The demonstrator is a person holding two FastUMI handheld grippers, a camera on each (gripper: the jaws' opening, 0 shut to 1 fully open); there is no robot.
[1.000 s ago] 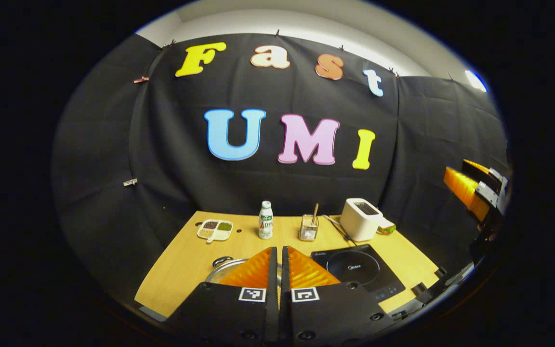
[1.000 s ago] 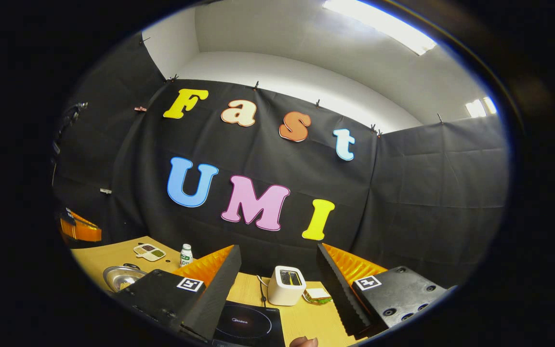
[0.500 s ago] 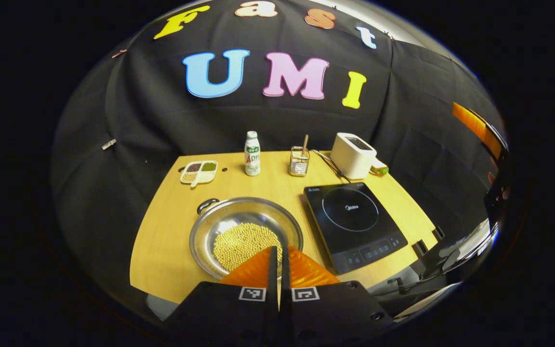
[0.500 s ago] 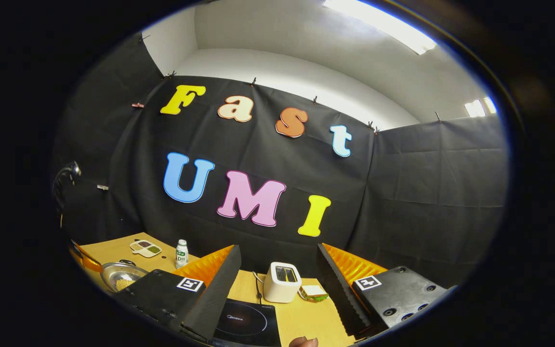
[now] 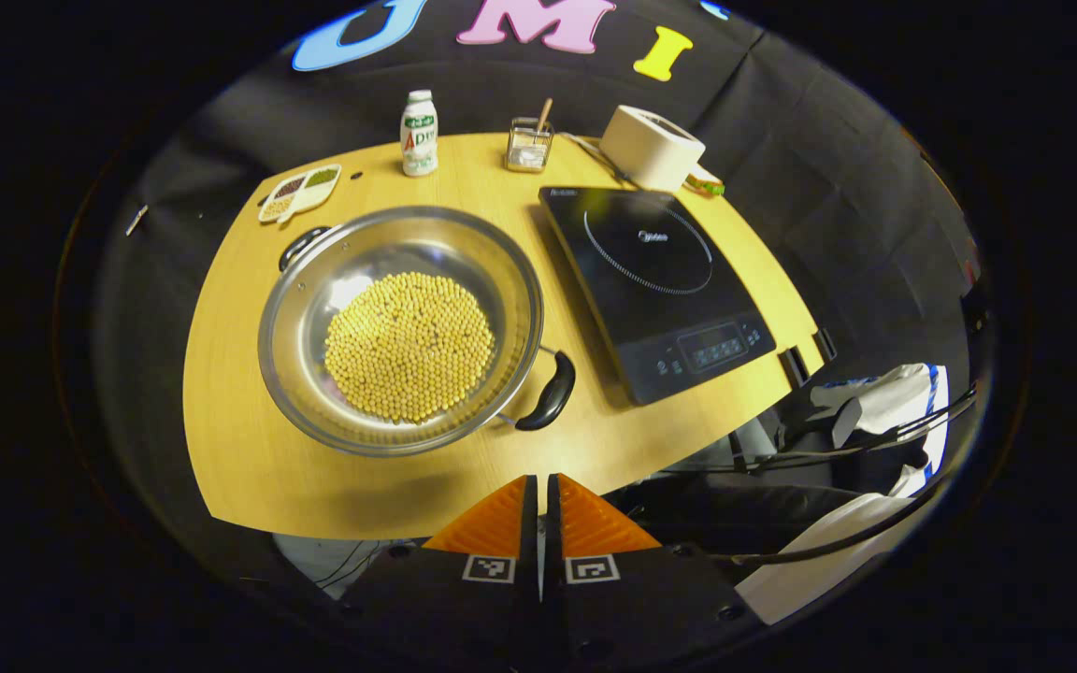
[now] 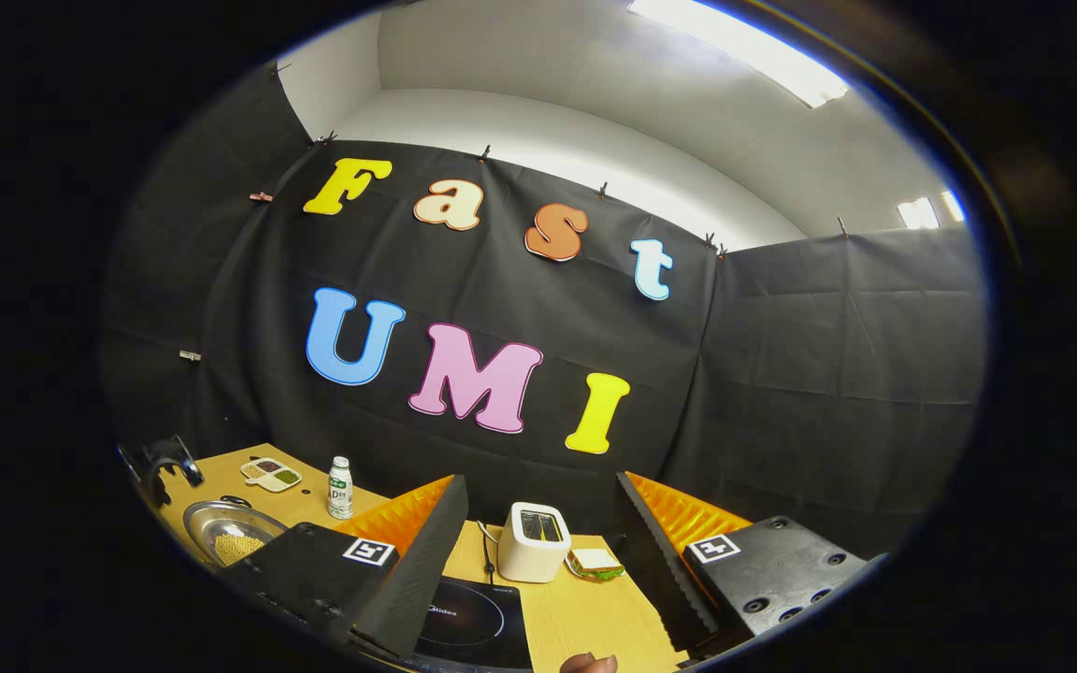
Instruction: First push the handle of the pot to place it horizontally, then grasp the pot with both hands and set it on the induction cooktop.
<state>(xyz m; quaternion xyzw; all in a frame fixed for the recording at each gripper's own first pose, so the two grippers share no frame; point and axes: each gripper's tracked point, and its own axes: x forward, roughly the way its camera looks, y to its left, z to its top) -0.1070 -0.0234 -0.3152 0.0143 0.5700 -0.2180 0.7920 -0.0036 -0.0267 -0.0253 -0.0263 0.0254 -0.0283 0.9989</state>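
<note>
The steel pot [image 5: 309, 308] sits on the left half of the wooden table [image 5: 239, 449] and holds yellow beans [image 5: 408, 344]. One black handle [image 5: 550, 391] points to the near right, the other handle [image 5: 303, 245] to the far left. The black induction cooktop [image 5: 655, 280] lies just right of the pot. My left gripper [image 5: 538, 486] is shut on nothing and hovers over the table's front edge, short of the near handle. My right gripper [image 6: 538, 481] is open and held high and level. Below it are the cooktop [image 6: 464, 622] and, far left, the pot [image 6: 209, 522].
Along the table's back stand a divided dish [image 5: 300, 190], a white bottle [image 5: 419, 133], a glass jar [image 5: 528, 147], a white toaster [image 5: 651, 145] and a sandwich [image 5: 707, 183]. Cables and white cloth [image 5: 875, 411] lie below the table's right front corner. A fingertip [image 6: 590, 664] shows at the bottom of the right gripper view.
The left gripper has tipped downward and pulled back over the table's front edge, so the whole pot and its near handle came into sight. The right gripper has barely moved.
</note>
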